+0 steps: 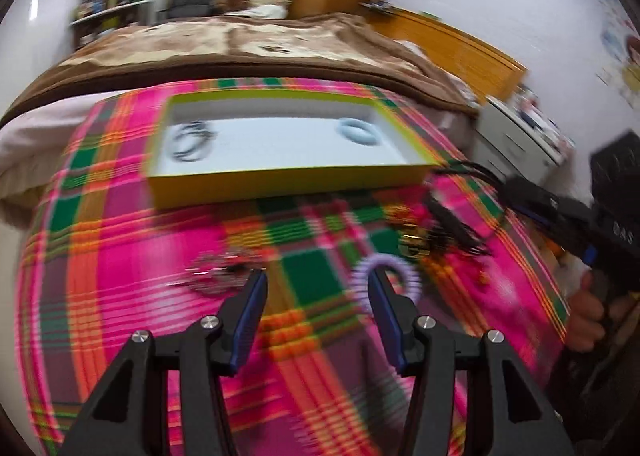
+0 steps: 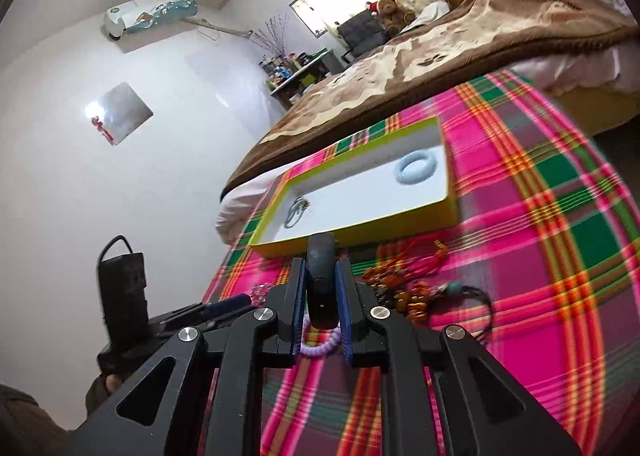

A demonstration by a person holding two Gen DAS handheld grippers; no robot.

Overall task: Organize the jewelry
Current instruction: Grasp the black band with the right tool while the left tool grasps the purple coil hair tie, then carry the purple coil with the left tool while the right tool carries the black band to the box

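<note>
My right gripper [image 2: 320, 268] is shut on a black wristband [image 2: 320, 288], which stands up between its blue pads above the plaid cloth. Under it lies a purple spiral ring [image 2: 320, 350]. My left gripper [image 1: 316, 280] is open and empty; its right finger overlaps the purple spiral ring [image 1: 404, 276], and a silvery bracelet [image 1: 218, 276] lies beside its left finger. The yellow-green tray [image 1: 280, 180] [image 2: 360, 234] holds a dark bracelet [image 1: 192, 140] [image 2: 296, 212] and a pale blue ring [image 1: 360, 130] [image 2: 416, 168].
A tangle of red cord and amber beads [image 2: 404, 276] and a black cord bracelet [image 2: 472, 296] lie right of my right gripper. A hand [image 1: 588, 312] holds that gripper's handle. A bed with a brown blanket [image 1: 260, 40] lies behind the tray, and white drawers [image 1: 516, 136] stand at the right.
</note>
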